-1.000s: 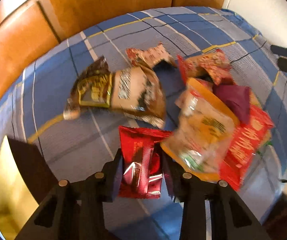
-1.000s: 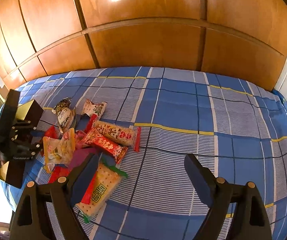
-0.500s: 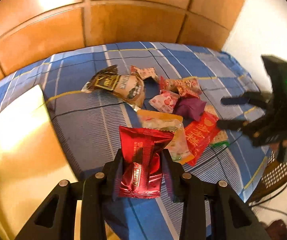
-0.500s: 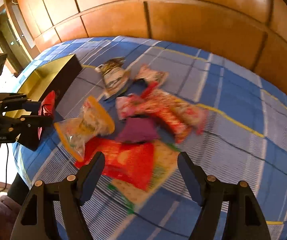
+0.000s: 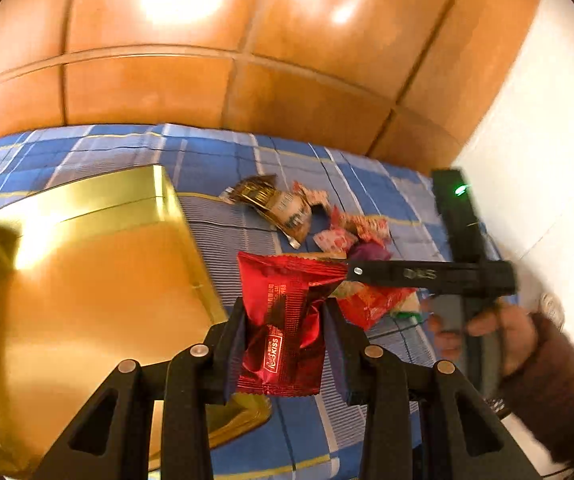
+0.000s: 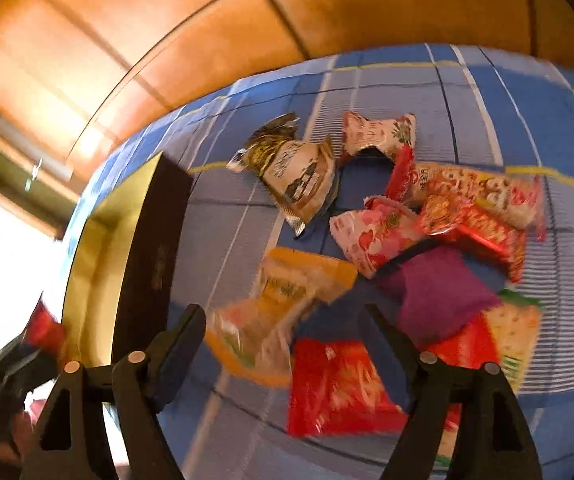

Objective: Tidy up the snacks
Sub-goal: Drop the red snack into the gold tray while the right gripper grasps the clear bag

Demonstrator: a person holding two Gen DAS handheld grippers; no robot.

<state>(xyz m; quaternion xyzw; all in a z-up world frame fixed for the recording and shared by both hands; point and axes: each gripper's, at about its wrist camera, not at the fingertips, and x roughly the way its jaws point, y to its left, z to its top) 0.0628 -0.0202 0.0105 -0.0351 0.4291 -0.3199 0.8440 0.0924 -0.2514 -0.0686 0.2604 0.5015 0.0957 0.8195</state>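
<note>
My left gripper (image 5: 283, 316) is shut on a dark red foil snack packet (image 5: 283, 320) and holds it in the air at the right edge of an open gold-lined box (image 5: 75, 280). The box also shows in the right wrist view (image 6: 139, 248), black outside. My right gripper (image 6: 287, 320) is open and empty, low over an orange-and-clear snack bag (image 6: 279, 312) at the near side of the snack pile. Beside it lie a red packet (image 6: 335, 384) and a purple packet (image 6: 435, 292). The right gripper also shows in the left wrist view (image 5: 439, 276), held by a hand.
Several more snacks lie on the blue plaid cloth (image 6: 487, 80): a brown-and-white bag (image 6: 295, 172), a pink packet (image 6: 375, 236), long red-and-white packets (image 6: 479, 196). A wooden panel wall (image 5: 207, 60) stands behind. A white wall (image 5: 547, 160) is at the right.
My left gripper carried the red packet left, away from the pile, to the gold box. My right gripper swung in and dropped toward the orange bag in the pile.
</note>
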